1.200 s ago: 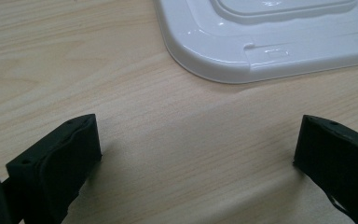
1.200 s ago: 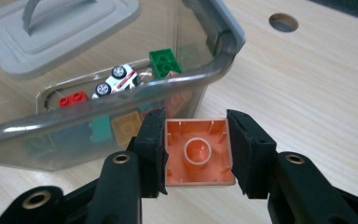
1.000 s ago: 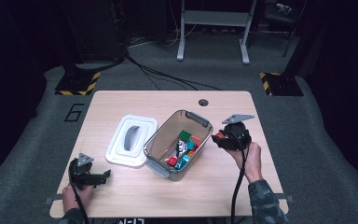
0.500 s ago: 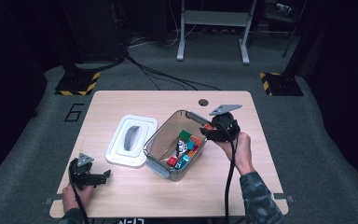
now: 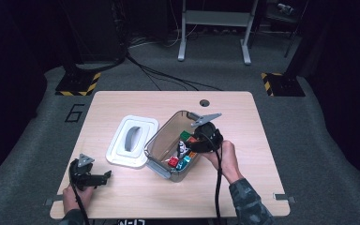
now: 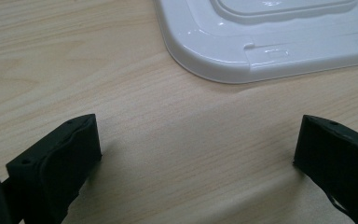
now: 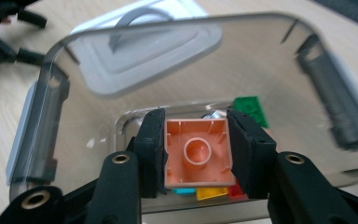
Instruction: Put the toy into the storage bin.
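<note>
The right gripper point(image 7: 196, 151) is clamping a square salmon-orange plastic building brick point(image 7: 197, 153) between its two black jaws, the pads pressing on the brick's two opposite sides and the hollow underside with its round tube facing the camera in the right gripper view; the jaws are standing only as far apart as the brick is wide; in the high view this gripper point(image 5: 198, 140) is hanging over the right-hand part of the clear grey-tinted plastic storage box point(image 5: 161, 140), the person's right hand point(image 5: 222, 157) gripping it from the near right.

The held brick is sitting above the open box point(image 7: 51, 116), not touching its floor as far as the pictures tell; under it, inside the box, are lying a green brick point(image 7: 251, 108), a yellow brick point(image 7: 212, 192), a red one point(image 7: 235, 191) and a turquoise one point(image 7: 184, 191), partly hidden by the jaws.

The white rectangular plastic lid with a grey handle point(image 5: 132, 140) is lying flat on the light wooden table point(image 5: 262, 122), just beside the box on its left.

The left gripper point(image 5: 93, 178) is resting low over the near left corner of the table, well apart from the box; in the left gripper view its jaws are standing wide open with bare tabletop between them and nothing held; the lid's corner point(image 6: 261, 46) is lying ahead of them.
</note>
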The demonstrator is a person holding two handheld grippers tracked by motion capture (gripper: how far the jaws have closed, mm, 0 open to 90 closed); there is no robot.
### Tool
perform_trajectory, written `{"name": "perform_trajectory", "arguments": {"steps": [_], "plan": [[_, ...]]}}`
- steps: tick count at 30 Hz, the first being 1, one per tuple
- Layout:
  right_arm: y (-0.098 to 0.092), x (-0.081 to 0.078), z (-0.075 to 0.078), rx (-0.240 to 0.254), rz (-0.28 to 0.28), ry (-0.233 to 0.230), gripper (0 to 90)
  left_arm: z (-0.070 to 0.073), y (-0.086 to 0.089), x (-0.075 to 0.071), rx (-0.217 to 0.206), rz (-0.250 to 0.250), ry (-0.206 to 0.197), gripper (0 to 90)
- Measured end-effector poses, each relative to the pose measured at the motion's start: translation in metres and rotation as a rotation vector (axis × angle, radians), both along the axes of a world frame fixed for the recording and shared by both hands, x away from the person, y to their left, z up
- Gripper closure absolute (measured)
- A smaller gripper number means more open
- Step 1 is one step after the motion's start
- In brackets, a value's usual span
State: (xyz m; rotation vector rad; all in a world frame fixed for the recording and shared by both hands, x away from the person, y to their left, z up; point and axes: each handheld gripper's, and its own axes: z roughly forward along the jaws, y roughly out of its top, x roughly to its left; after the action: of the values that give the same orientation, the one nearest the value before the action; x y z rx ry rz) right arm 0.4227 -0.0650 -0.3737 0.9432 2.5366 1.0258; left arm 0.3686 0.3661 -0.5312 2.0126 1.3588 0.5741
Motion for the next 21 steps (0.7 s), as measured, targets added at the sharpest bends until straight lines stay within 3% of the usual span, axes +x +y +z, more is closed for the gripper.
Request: {"name": "perform_trajectory", "arguments": {"steps": [7,17,18,21], "plan": [[0.008,-0.009,-0.011,-0.014,0.017,0.049,58.6,0.0,0.0,0.0,0.001,-0.001,0.001,0.1],[0.007,-0.015,-0.018,-0.019,0.022,0.061,57.6,0.0,0.0,0.0,0.001,-0.001,0.001,0.1],[0.006,-0.015,-0.017,-0.02,0.026,0.059,56.8,0.0,0.0,0.0,0.001,-0.001,0.001,0.1],[0.005,-0.017,-0.016,-0.016,0.016,0.057,42.2,0.0,0.0,0.0,0.001,-0.001,0.001,0.1]]}}
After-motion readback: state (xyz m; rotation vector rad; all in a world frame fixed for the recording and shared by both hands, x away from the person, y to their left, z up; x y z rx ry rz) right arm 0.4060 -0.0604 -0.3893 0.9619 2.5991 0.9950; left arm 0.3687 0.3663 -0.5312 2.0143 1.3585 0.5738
